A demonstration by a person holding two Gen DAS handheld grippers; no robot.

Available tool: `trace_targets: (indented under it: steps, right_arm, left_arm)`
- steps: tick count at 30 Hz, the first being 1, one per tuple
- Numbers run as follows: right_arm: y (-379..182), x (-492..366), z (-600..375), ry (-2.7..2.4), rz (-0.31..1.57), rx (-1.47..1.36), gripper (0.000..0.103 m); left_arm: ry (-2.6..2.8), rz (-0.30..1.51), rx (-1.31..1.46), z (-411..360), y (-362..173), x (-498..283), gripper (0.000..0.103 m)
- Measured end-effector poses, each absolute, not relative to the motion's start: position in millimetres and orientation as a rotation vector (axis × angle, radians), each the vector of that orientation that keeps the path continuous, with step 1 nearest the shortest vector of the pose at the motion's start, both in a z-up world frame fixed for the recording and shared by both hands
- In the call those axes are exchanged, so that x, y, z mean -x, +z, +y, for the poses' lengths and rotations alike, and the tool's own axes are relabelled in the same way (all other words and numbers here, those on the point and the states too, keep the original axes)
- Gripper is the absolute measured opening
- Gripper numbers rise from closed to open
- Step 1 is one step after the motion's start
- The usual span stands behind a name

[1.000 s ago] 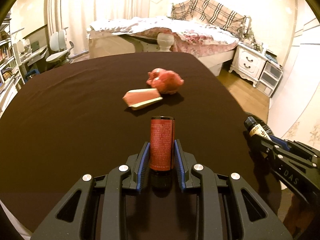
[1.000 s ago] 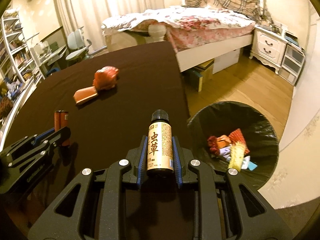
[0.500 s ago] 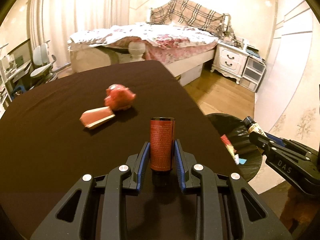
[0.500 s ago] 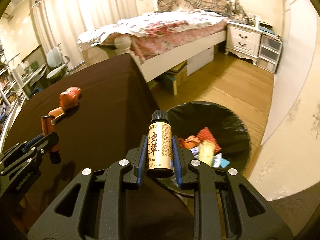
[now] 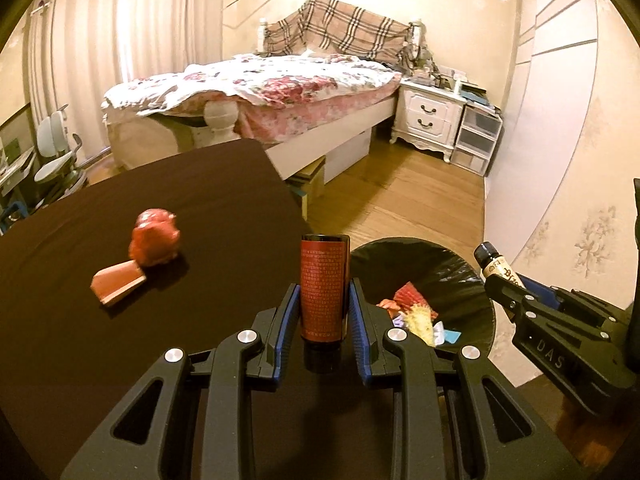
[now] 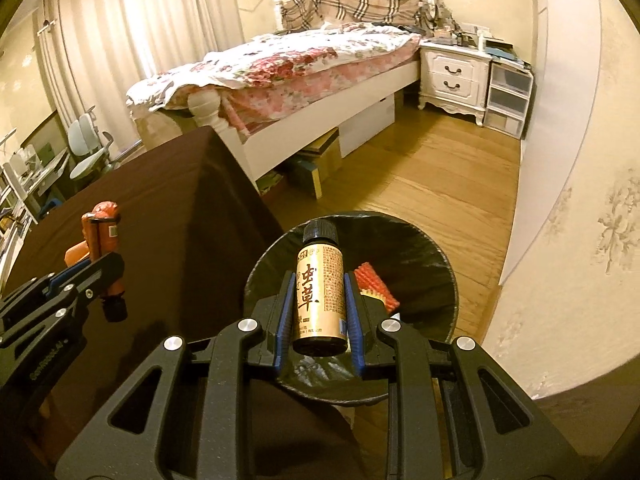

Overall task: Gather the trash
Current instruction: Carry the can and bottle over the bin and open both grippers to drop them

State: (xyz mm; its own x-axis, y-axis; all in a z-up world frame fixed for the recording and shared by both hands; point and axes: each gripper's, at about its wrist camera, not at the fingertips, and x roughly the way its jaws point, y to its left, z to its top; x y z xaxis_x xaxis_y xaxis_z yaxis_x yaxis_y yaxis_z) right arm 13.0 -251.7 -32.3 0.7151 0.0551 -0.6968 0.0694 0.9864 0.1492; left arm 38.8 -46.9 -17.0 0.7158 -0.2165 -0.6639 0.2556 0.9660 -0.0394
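Above the trash bin, right gripper clamps a stiff, slippery gold bottle mid-body; left gripper grips a red can.

Matt dark cloth covers the desk, the bin wears a glossy black plastic liner, the gold bottle has a shiny paper label and ribbed plastic cap, and the floor is smooth polished wood.
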Motion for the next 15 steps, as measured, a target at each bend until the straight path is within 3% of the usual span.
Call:
trace_targets:
  steps: [15]
  right_arm:
    - [-36,-29,-273,-0.041,0.767,-0.195,0.023]
  left_arm:
    - [-0.298,0.743,-0.117,-88,-23,-63,0.027]
